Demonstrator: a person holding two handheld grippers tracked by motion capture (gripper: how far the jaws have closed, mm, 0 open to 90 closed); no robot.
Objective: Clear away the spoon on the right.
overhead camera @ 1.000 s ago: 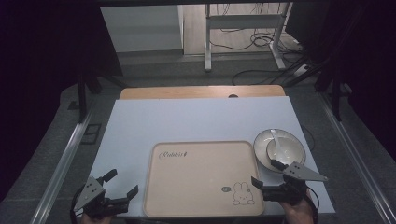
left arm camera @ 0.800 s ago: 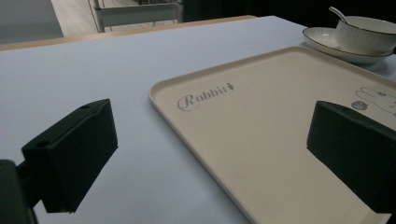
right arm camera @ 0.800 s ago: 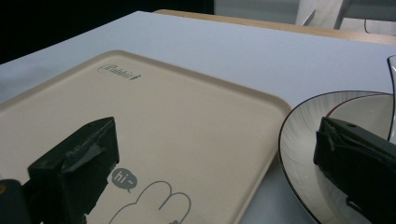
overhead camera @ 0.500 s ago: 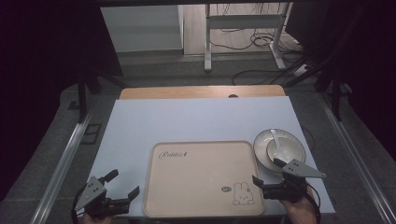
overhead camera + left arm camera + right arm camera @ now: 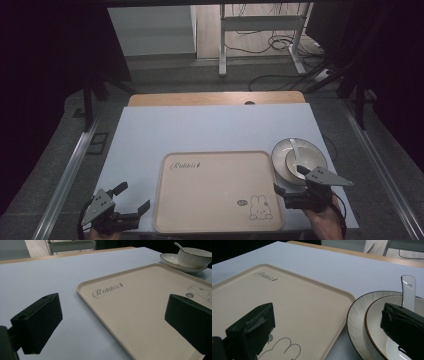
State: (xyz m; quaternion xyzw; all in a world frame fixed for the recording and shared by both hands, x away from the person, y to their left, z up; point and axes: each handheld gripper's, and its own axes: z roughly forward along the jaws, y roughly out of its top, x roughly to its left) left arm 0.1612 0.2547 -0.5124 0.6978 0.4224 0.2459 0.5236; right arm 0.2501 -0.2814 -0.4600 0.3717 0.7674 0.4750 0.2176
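A beige tray (image 5: 215,185) with a rabbit print lies at the table's near middle. Right of it, a white bowl (image 5: 305,161) holding a white spoon (image 5: 295,149) sits on a white plate (image 5: 280,150). My left gripper (image 5: 132,196) stands open by the tray's near left corner, its jaws straddling the tray's left rim (image 5: 85,293). My right gripper (image 5: 290,180) is open at the tray's right edge. In its own view (image 5: 327,327), one jaw is over the tray (image 5: 287,305) and the other over the bowl (image 5: 374,322), just before the spoon (image 5: 408,290).
A pale blue mat (image 5: 210,130) covers the table, with a strip of wood (image 5: 215,98) showing at the far edge. Beyond it, a metal stand (image 5: 260,30) and cables lie on the floor. A rail (image 5: 65,175) runs along the left side.
My right gripper has edged slightly forward toward the plate and bowl. The left gripper has barely shifted. Tray, plate and bowl lie as before.
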